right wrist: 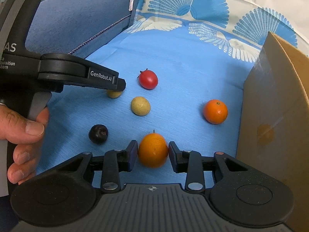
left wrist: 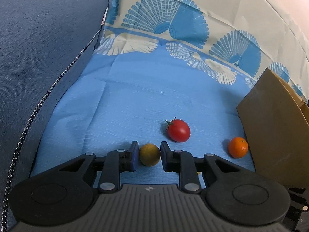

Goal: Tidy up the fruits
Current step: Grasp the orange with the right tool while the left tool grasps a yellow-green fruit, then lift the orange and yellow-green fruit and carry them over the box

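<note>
From the left wrist, the left tool (left wrist: pixel 149 155) is narrowed around a small olive-green fruit (left wrist: pixel 149 154) resting on the blue cloth (left wrist: pixel 125 100); both pads touch its sides. A red tomato (left wrist: pixel 178 130) lies just beyond, a small orange (left wrist: pixel 238 147) to the right beside a cardboard box (left wrist: pixel 274 135). A blue cushion (left wrist: pixel 38 48) borders the left.

From the right wrist, the right tool (right wrist: pixel 153 155) is clamped on an orange fruit (right wrist: pixel 153 150), pads pressing both sides, on the cloth. Ahead lie a dark plum (right wrist: pixel 98 134) and a pale yellow fruit (right wrist: pixel 140 105). A hand (right wrist: pixel 23 135) holds the left tool at the left edge.
</note>
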Demonstrator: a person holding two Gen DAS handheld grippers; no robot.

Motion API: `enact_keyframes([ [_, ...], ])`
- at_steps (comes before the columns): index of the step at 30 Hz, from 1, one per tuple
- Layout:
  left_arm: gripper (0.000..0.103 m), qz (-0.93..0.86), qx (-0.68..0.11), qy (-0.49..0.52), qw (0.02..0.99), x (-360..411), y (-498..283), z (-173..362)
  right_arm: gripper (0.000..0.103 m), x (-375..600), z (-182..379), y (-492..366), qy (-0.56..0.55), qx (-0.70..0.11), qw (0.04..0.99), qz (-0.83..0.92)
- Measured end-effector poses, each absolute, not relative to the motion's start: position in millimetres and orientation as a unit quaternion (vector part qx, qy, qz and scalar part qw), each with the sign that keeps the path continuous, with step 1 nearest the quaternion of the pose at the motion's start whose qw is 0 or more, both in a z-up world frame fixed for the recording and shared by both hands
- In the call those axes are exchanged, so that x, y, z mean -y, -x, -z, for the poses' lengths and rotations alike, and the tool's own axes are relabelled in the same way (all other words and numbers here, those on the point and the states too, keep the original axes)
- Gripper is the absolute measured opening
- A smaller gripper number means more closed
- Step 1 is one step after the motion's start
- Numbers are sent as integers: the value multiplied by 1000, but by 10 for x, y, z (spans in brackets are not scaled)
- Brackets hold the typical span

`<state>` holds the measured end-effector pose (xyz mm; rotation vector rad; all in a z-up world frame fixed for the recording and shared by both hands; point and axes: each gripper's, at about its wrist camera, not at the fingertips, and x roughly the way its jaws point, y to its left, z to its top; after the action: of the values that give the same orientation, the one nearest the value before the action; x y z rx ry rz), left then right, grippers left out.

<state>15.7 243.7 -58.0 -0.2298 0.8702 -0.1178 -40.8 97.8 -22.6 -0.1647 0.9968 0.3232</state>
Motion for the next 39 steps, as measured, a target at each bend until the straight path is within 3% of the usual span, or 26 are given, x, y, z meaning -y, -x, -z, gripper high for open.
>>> enact_keyframes([
  [39,27,51,-412,59,908,-2287,-120,585,36,-980,265,422,97,-480,860,-146],
])
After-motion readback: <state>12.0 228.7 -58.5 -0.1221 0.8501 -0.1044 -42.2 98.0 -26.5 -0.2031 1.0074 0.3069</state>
